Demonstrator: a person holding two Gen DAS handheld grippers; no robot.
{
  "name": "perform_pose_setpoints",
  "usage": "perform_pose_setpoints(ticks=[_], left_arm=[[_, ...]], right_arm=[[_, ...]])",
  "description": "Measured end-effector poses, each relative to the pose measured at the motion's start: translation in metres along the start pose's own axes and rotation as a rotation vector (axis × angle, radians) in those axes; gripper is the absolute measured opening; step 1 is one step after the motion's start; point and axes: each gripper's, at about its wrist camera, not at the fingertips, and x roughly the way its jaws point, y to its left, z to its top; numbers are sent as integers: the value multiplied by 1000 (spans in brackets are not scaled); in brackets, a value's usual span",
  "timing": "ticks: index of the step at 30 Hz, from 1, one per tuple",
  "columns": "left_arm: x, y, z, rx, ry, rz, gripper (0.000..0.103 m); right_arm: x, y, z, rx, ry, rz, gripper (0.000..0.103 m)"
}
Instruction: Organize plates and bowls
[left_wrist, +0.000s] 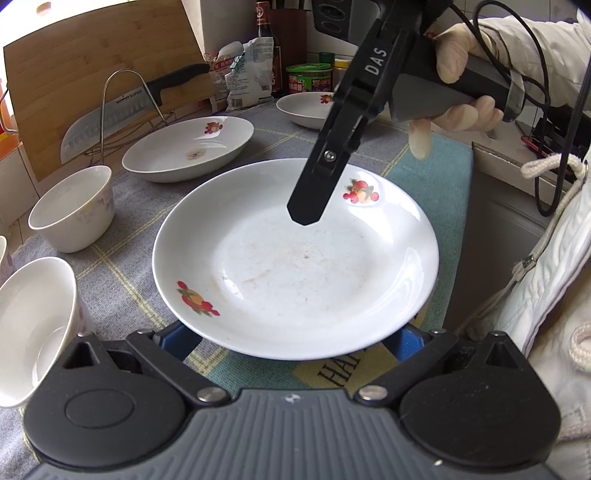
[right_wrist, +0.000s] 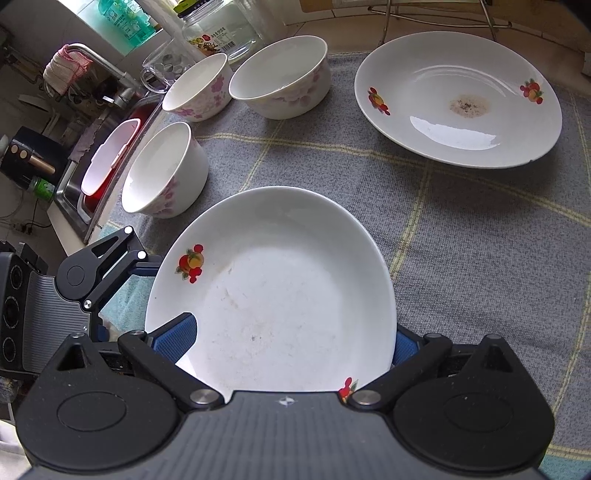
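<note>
On the worktop (right_wrist: 461, 229), a wide strip of grey cloth is lying free between the near plate (right_wrist: 280, 280) and the far stained plate (right_wrist: 458, 99). Three bowls (right_wrist: 166, 173) are crowding the left side near the sink (right_wrist: 74, 184). Above the near plate, the right tongs (left_wrist: 303, 218) are occupying the middle.
</note>
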Motion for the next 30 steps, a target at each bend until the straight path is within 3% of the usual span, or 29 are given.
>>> perform_pose_setpoints(ticks=[14, 30], left_arm=[[11, -18, 44, 41, -14, 14, 101], [53, -43, 101, 75, -22, -17, 101]], right_arm=[[-40, -22, -5, -19, -44, -6, 103], [-94, -76, -18, 2, -115, -40, 103]])
